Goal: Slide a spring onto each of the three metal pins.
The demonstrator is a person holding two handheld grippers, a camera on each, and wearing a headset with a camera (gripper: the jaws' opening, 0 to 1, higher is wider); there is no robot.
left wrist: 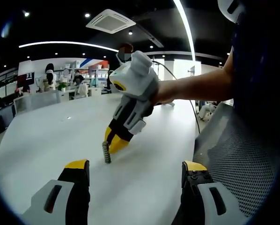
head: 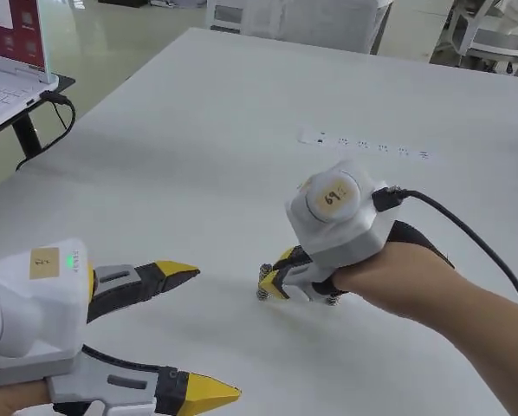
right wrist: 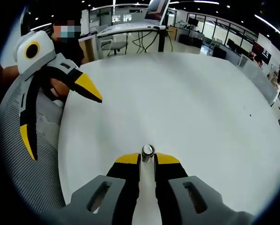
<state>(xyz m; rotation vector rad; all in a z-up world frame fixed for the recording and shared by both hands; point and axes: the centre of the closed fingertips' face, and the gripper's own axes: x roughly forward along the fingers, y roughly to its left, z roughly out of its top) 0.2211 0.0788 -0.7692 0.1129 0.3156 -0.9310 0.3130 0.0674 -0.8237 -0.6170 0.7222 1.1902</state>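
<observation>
A short metal pin with a spring (left wrist: 106, 153) coiled around it stands upright on the white table (left wrist: 46, 136). My right gripper (right wrist: 148, 158) has its yellow jaws closed on the top of that spring (right wrist: 148, 150). In the head view the right gripper (head: 276, 279) points down at the spring (head: 264, 282), and a small metal piece (head: 333, 300) peeks out under the hand. My left gripper (head: 209, 334) hovers open and holds nothing at the near left, a short way from the spring. The left gripper (right wrist: 62, 124) also comes in from the left of the right gripper view.
A white power strip (head: 363, 145) lies further back on the table. A laptop (head: 3, 87) sits on a stand beyond the table's left edge. A black cable (head: 467, 230) trails from the right gripper. A mesh chair (left wrist: 233, 154) is close behind.
</observation>
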